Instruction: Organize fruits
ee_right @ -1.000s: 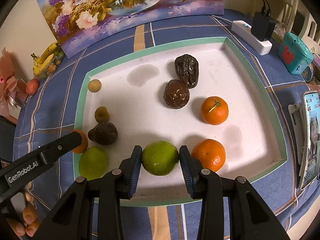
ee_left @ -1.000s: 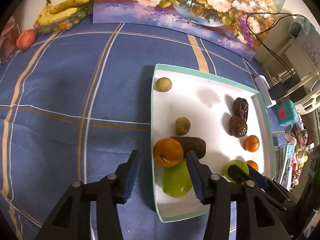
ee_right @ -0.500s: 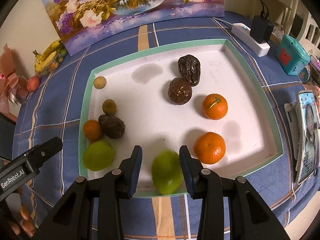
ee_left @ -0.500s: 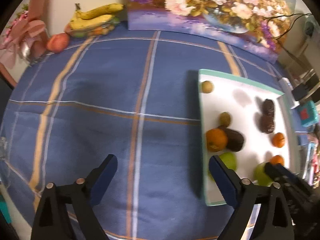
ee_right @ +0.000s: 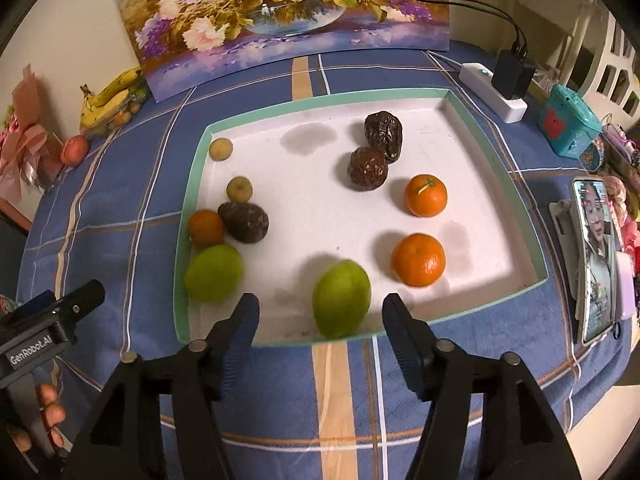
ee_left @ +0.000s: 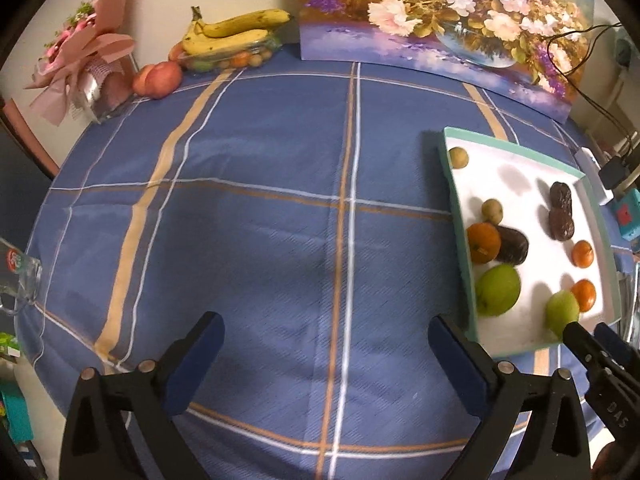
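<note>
A white tray with a teal rim (ee_right: 192, 200) holds the fruit. A green fruit (ee_right: 341, 298) lies at its near edge between the fingers of my right gripper (ee_right: 322, 304). The jaws are opening and the pads stand clear of the fruit on both sides. A second green fruit (ee_right: 214, 267) sits at the tray's near left corner beside a small orange (ee_right: 205, 227) and a dark brown fruit (ee_right: 244, 222). Two oranges (ee_right: 418, 259) lie to the right. My left gripper (ee_left: 324, 328) hovers over bare blue cloth left of the tray (ee_left: 452, 184), its jaws opening wide with nothing between them.
Two more dark fruits (ee_right: 367, 169) and two small yellowish fruits (ee_right: 239, 189) lie farther back in the tray. Bananas (ee_left: 232, 36), a red fruit (ee_left: 158, 78) and a bouquet (ee_left: 80, 60) line the far left. A flower painting (ee_left: 440, 20) stands behind. A phone (ee_right: 596, 256) stands on the right.
My left gripper opened wide and swung left, off the tray and over the cloth. My right gripper drew back to the tray's near edge with the green fruit, then opened and let it go.
</note>
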The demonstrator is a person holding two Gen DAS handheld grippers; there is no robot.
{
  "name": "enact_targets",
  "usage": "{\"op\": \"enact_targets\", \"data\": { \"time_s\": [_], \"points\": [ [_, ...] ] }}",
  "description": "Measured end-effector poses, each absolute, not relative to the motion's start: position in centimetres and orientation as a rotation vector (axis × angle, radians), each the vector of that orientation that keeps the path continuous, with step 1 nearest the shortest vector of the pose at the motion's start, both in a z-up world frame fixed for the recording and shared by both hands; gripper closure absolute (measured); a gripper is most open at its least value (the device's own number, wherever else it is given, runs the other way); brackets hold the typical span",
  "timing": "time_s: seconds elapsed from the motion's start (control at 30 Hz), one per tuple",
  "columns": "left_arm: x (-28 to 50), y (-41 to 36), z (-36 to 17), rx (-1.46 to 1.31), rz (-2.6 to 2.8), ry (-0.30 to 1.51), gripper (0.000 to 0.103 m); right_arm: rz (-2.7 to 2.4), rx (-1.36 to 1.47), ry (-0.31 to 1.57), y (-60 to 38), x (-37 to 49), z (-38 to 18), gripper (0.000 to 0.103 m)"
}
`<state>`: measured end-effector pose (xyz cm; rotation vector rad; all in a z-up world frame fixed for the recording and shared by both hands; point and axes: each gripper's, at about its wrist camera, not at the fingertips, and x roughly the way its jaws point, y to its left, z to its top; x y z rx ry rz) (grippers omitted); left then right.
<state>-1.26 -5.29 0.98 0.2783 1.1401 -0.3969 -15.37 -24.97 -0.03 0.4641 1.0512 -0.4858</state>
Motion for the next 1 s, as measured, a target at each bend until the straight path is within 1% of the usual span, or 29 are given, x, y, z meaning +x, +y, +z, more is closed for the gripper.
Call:
{"op": "enact_targets", "data": {
  "time_s": [0.03, 0.1, 0.13, 0.23, 0.4, 1.0],
  "points": [
    [-1.4, -4.9, 1.0, 0.281, -0.402, 1.137, 0.0, -0.486, 0.458, 1.049, -24.6, -15.6, 0.0, 0.036],
    [-2.1, -4.3, 1.1, 0.304, -0.421, 1.127, 0.0, -0.485, 0.455, 1.042, -24.1, -16.1, 0.0, 0.025],
    [-2.3, -4.1, 1.0, 0.327, -0.423, 1.121, 0.0, -0.486, 0.454, 1.038, -23.8, -16.4, 0.0, 0.022],
    [-2.8, -3.3, 0.9, 0.359, -0.416, 1.113, 0.0, -0.491, 0.442, 1.022, -23.0, -17.3, 0.2, 0.022],
    [-2.9, -2.3, 1.7, 0.324, -0.415, 1.103, 0.0, -0.488, 0.434, 0.999, -22.0, -18.3, 0.6, 0.022],
    [-3.7, -2.6, 2.3, 0.389, -0.339, 1.085, 0.0, -0.485, 0.397, 0.952, -21.1, -18.5, 1.6, 0.022]
  ]
}}
